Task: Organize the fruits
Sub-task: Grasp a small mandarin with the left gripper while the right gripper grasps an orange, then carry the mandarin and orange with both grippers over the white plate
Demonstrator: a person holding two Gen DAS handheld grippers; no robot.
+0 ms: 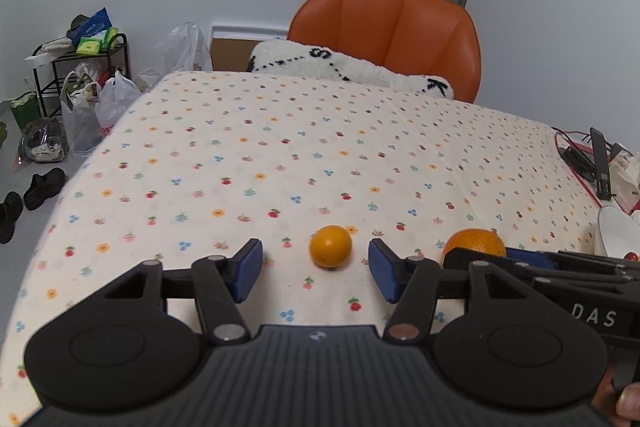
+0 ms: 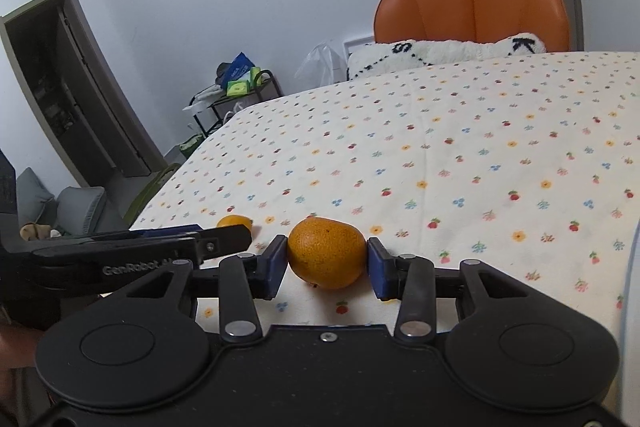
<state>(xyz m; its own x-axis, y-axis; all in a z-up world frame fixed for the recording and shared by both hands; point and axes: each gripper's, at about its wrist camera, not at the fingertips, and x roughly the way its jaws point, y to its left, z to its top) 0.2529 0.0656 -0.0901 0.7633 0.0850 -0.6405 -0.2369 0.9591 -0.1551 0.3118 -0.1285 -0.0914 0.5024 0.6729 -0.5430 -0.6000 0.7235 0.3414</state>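
Floral tablecloth point(image 2: 480, 131), orange point(image 2: 326, 253) between gripper point(image 2: 327, 259) pads.

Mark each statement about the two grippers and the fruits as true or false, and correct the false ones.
1. The right gripper has its fingers closed on the large orange. True.
2. The left gripper is holding the small orange. False: its fingers are open, with the small orange lying on the tablecloth between and just beyond them, untouched.
3. Both fruits are inside the white bowl. False: neither fruit is in the bowl, which stands at the right edge of the table.
4. An orange chair stands at the far side of the table. True.
5. The tablecloth is plain blue. False: it is cream with small flowers.
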